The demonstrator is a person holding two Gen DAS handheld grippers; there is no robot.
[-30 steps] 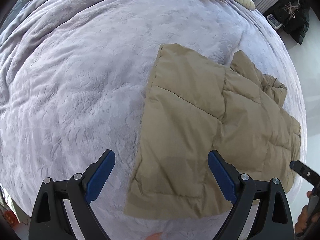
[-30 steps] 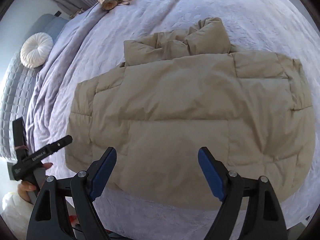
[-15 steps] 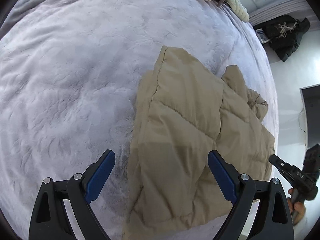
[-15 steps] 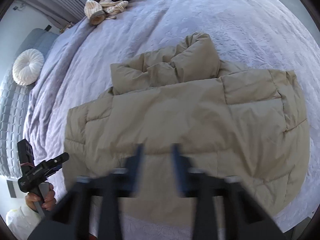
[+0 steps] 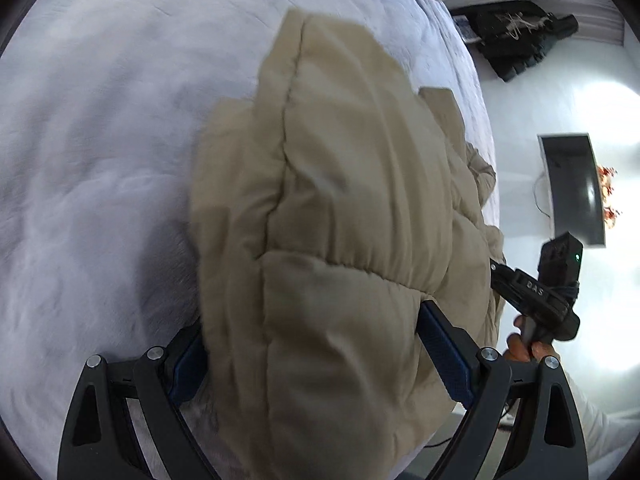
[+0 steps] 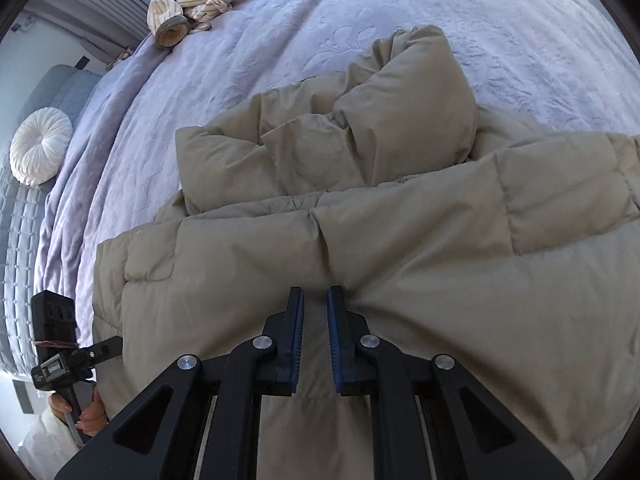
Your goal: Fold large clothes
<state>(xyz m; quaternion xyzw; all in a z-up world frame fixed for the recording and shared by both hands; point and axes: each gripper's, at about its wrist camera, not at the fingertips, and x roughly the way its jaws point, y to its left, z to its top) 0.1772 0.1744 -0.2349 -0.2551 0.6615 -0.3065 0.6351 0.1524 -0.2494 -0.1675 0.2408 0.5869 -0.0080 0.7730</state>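
On a lilac bed [image 6: 400,20], our right tongs [image 6: 315,300] have just snapped nearly shut over the near part of the tan puffer jacket [image 6: 400,248]. Fabric puckers at the right tip, but a narrow gap shows between the blue pads, so we cannot tell from this view whether a fold is truly pinched.

Our left tongs [image 5: 316,360] stand wide open, the jacket's near end bulging between the jaws; the pads [image 5: 444,356] flank the padding without pressing it.

A second ago both tongs hung open above a jacket that lay flat and small in view. Now both views are crowded with tan cloth: we have dropped close, and the left view has tipped down toward the near hem. The right jaws, wide then, are all but closed.

The jacket lies across the near side of the bed, its hood or collar bunched on the far side, a sleeve tucked under at the right. A white round cushion [image 6: 40,150] sits far left; striped knitwear [image 6: 188,4] lies at the far edge.

We judge the fold is only starting: one hold perhaps made, the left yet to close.
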